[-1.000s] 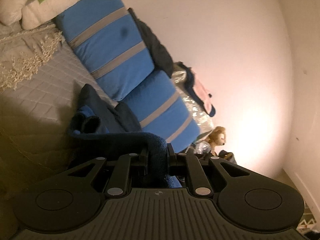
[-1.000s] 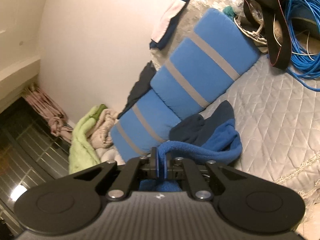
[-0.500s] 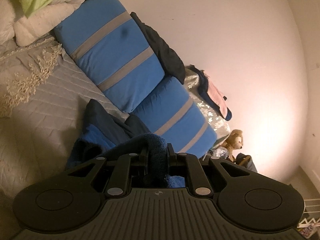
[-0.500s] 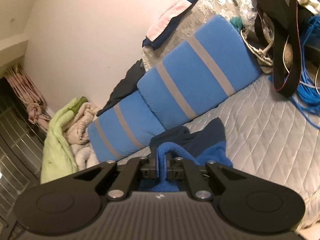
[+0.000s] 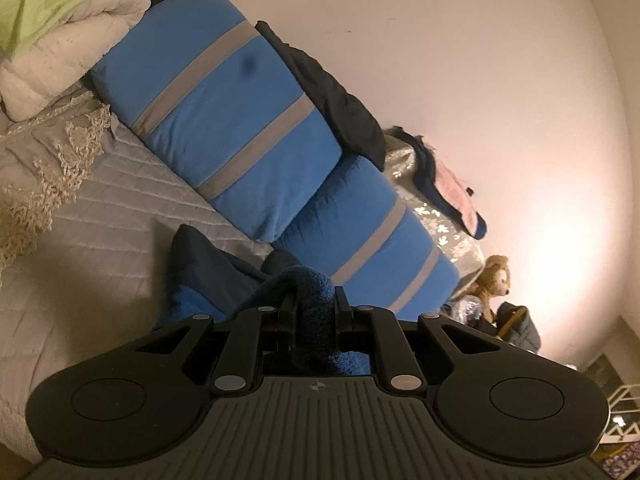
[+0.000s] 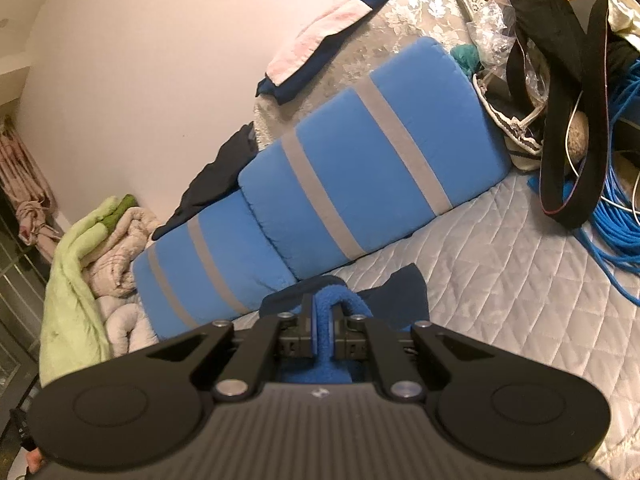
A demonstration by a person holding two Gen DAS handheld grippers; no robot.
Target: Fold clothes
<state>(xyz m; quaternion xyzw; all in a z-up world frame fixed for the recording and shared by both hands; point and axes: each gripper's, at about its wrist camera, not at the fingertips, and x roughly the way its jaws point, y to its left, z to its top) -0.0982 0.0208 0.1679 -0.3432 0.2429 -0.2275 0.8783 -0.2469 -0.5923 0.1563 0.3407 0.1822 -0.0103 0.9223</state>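
Observation:
A blue fleece garment with navy panels hangs over the quilted bed, lifted by both grippers. My left gripper is shut on a thick dark-blue fold of it. In the right wrist view my right gripper is shut on a bright-blue fleece edge, and the navy part trails onto the quilt behind. Most of the garment is hidden below the gripper bodies.
Two blue cushions with grey stripes lean along the wall. Dark clothes and a pink-and-navy garment lie behind them. A green and cream blanket heap, a teddy bear, black bags and blue cable crowd the bed ends.
Both grippers have moved back from the cushions and slightly up, keeping hold of the garment. More of the fabric has left the quilt and bunched close under the fingers.

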